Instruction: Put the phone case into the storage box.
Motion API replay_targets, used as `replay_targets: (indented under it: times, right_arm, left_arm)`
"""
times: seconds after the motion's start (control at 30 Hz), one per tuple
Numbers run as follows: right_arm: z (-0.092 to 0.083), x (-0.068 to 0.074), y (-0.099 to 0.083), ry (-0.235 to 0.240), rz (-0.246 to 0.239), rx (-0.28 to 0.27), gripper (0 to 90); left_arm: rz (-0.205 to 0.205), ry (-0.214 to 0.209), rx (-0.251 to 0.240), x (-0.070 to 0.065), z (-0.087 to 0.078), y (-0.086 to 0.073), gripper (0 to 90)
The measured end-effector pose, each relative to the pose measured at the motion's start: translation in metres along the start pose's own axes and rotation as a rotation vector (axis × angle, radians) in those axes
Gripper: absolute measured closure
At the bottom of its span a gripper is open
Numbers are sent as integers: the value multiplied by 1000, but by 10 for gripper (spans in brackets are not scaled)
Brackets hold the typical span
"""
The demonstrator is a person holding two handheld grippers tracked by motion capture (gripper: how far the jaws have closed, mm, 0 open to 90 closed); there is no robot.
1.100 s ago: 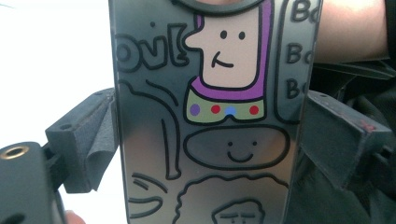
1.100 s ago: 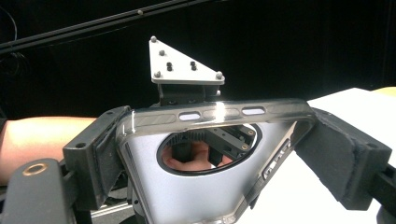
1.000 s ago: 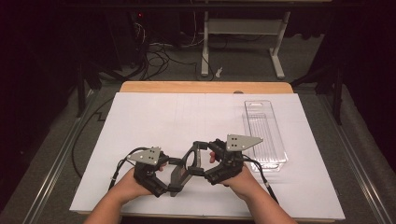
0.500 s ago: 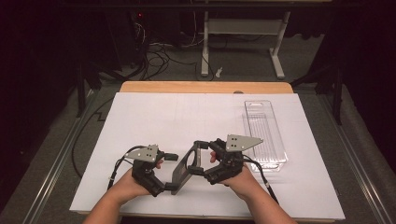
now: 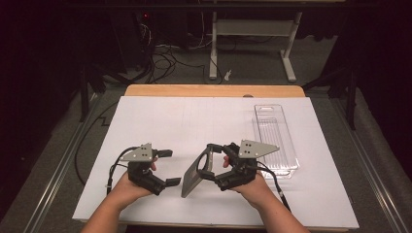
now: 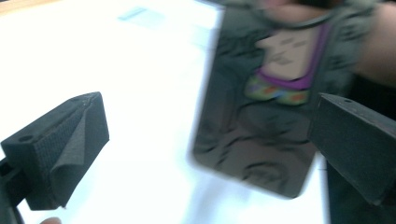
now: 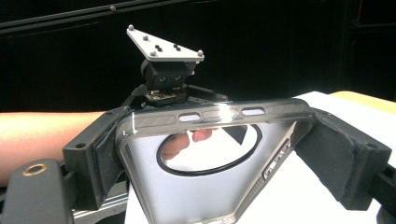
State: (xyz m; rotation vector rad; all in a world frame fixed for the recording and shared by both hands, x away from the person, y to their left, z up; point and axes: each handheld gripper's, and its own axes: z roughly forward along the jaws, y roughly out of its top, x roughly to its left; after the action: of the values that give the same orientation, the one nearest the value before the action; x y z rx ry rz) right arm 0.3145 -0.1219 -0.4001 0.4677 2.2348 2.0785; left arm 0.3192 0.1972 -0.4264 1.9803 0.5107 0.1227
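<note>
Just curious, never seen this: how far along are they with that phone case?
Done: the left gripper has just been opening, nothing between its fingers. In hand: the right gripper clamps the phone case. Left: setting it down, perhaps in the clear tray.

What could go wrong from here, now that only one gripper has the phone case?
1. The right gripper pinches the phone case by its upper end alone, lower end on the white mat; it may pivot or slip.
2. The left gripper, jaws just opened, sits close beside and might knock it.
3. The clear tray lies right behind the right hand.
</note>
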Motion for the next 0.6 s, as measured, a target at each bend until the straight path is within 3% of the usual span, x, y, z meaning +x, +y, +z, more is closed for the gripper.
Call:
replay_targets:
  times: [0.07,0.23,0.33,0.6]
  right_arm:
    - [-1,0,1,-14,-5,0,140]
    - [-3,0,1,-42,-9,-3,140]
    - [-4,2,1,-61,-17,0,139]
    - [-5,6,1,-113,-44,9,139]
  left_arm:
    - [-21,113,24,2,-4,-2,1]
    - [-90,238,-26,7,-17,-15,1]
    - [-114,257,-44,9,-22,-23,1]
    - [-117,273,-50,9,-24,-26,1]
